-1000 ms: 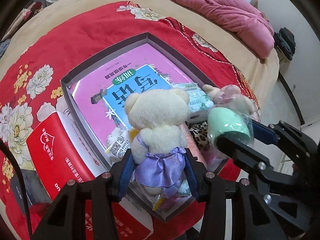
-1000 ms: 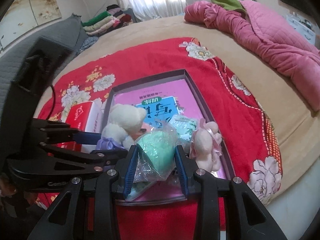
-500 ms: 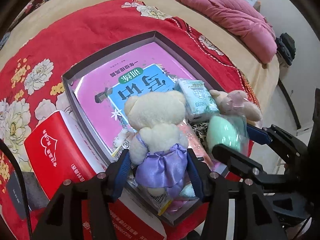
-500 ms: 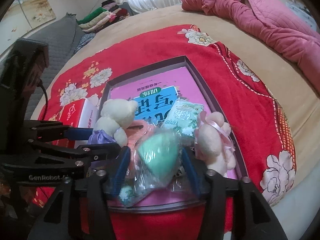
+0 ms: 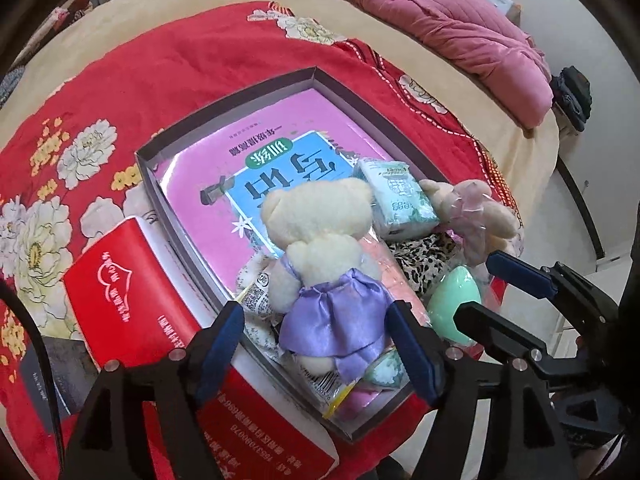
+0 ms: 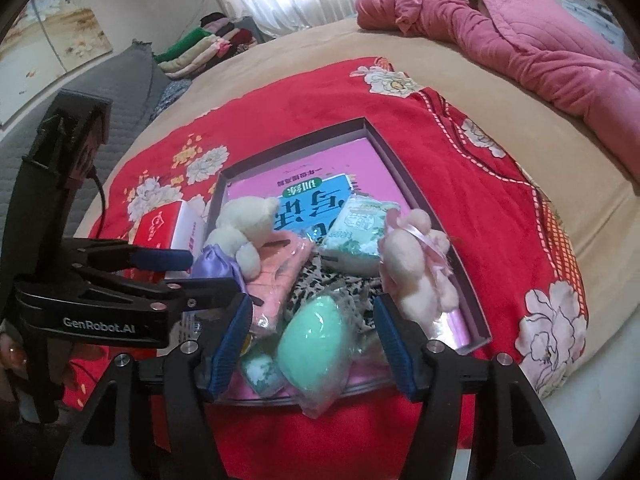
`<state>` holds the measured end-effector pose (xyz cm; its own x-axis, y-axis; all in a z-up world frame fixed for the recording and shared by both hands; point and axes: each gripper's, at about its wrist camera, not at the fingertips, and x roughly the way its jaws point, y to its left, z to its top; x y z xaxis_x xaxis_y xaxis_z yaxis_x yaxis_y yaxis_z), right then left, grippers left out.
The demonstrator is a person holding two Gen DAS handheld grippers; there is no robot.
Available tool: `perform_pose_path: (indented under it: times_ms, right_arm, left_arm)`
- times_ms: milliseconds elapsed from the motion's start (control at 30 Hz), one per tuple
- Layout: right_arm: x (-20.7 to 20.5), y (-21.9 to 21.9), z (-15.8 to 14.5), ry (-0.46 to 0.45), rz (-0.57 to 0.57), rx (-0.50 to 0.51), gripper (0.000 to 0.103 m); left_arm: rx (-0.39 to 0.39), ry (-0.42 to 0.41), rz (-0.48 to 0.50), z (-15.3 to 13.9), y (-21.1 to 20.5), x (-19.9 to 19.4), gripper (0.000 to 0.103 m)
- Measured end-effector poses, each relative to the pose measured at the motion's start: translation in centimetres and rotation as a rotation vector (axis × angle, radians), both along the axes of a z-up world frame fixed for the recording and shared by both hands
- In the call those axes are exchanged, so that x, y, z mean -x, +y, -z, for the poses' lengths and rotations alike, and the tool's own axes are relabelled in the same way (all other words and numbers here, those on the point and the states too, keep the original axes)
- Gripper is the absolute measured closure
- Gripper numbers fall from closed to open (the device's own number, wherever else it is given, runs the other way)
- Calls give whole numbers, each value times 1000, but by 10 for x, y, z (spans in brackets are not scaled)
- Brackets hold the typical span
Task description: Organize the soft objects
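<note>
A shallow grey box (image 5: 224,108) (image 6: 400,152) on a red flowered cloth holds a pink book and soft things. A cream teddy in a purple dress (image 5: 324,248) (image 6: 240,232) stands at its near end, between the fingers of my open left gripper (image 5: 316,344). A mint green sponge in a plastic bag (image 6: 312,340) (image 5: 452,304) lies on the near rim, between the fingers of my open right gripper (image 6: 312,336). A pink plush (image 6: 416,264) (image 5: 472,216), a tissue pack (image 6: 360,232) and a leopard cloth (image 6: 320,280) lie in the box.
A red and white tissue box (image 5: 132,292) (image 6: 168,224) stands left of the grey box. A pink quilt (image 6: 520,28) lies at the back of the bed. The bed's edge runs close behind the box on the right.
Both grippers have opened. The left one has let go of the teddy, the right one has let go of the bagged green sponge, which now rests on the box's near rim.
</note>
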<state>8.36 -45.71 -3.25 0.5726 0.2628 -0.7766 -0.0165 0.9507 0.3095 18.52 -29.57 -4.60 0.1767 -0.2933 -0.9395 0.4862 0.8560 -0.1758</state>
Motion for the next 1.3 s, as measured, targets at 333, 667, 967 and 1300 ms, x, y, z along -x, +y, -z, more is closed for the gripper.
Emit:
perform_pose_path:
  times_ms: [333, 667, 967, 1300]
  right_arm:
    - [49, -11, -59, -147, 126, 35, 30]
    - [105, 21, -101, -175, 328, 103, 25]
    - [152, 74, -111, -187, 377, 221, 24]
    - [180, 117, -98, -143, 356, 228, 24]
  left_arm:
    - [37, -63, 12, -33, 8, 19, 21]
    - [123, -174, -61, -86, 52, 72, 15]
    - [104, -227, -115, -91, 100, 121, 14]
    - [100, -257, -163, -85, 145, 167, 14]
